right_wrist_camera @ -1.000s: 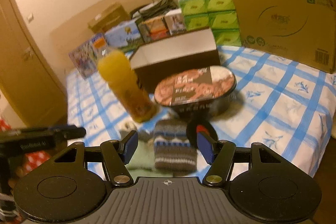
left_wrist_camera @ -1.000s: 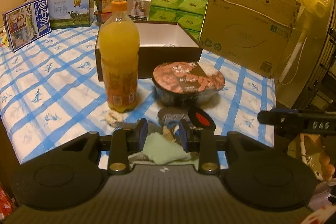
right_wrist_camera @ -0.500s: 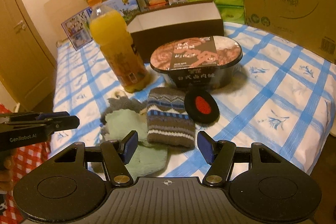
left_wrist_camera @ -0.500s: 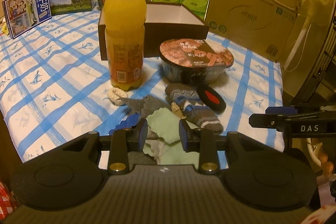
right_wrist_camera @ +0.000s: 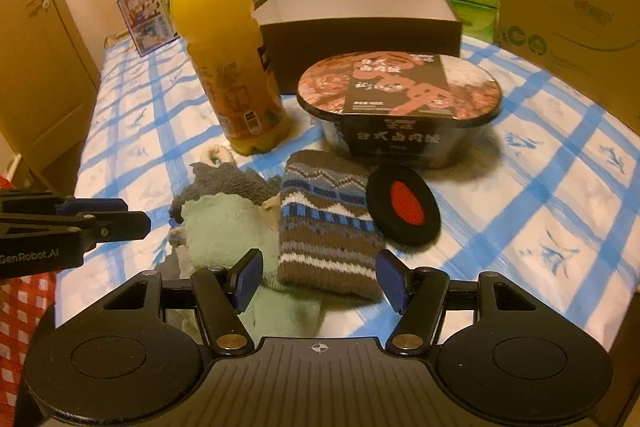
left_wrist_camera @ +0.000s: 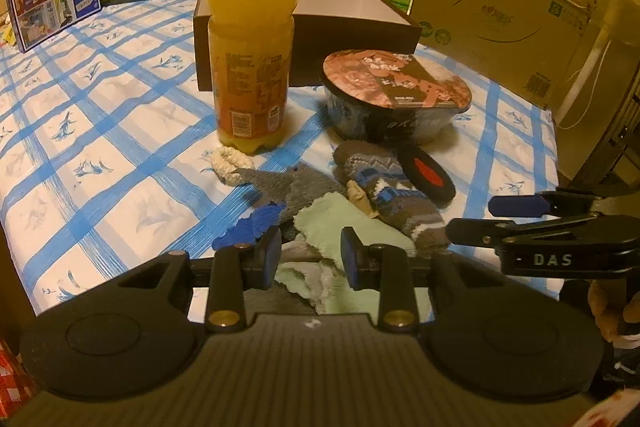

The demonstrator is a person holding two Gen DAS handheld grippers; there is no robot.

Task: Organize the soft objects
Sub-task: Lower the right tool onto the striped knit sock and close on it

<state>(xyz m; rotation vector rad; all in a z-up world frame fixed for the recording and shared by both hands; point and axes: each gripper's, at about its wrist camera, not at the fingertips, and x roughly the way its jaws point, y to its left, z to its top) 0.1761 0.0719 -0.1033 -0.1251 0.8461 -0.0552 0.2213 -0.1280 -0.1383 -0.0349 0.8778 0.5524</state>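
Left tongs (left_wrist_camera: 308,253): jaws part-spread, nothing pinched. The pale green cloth (left_wrist_camera: 352,223) lies in the gap and under them; can't tell if the pads touch it, no squeeze visible.

Right tongs (right_wrist_camera: 318,277): jaws spread wide, nothing pinched. The near end of the striped knit sock (right_wrist_camera: 324,223) sits between the pads, clear of both.

Soft pile, all on the blue-checked sheet (left_wrist_camera: 100,131) at its near edge:
- green cloth: directly ahead of the left tongs, left of the right tongs' gap
- grey fuzzy sock (left_wrist_camera: 292,187): just beyond the green cloth, partly under it
- cream fuzzy piece (left_wrist_camera: 232,163): further out and left, near the bottle's base
- striped sock: right of the green cloth, touching it
- black round pad with red centre (right_wrist_camera: 402,209): right of the striped sock, touching it

Beyond the pile: orange drink bottle (left_wrist_camera: 252,39) upright, ahead-left; noodle bowl (right_wrist_camera: 400,103) with sealed lid, ahead-right, close to the striped sock. Open dark box (right_wrist_camera: 356,23) behind both.

Each pair of tongs shows at the edge of the other's view.
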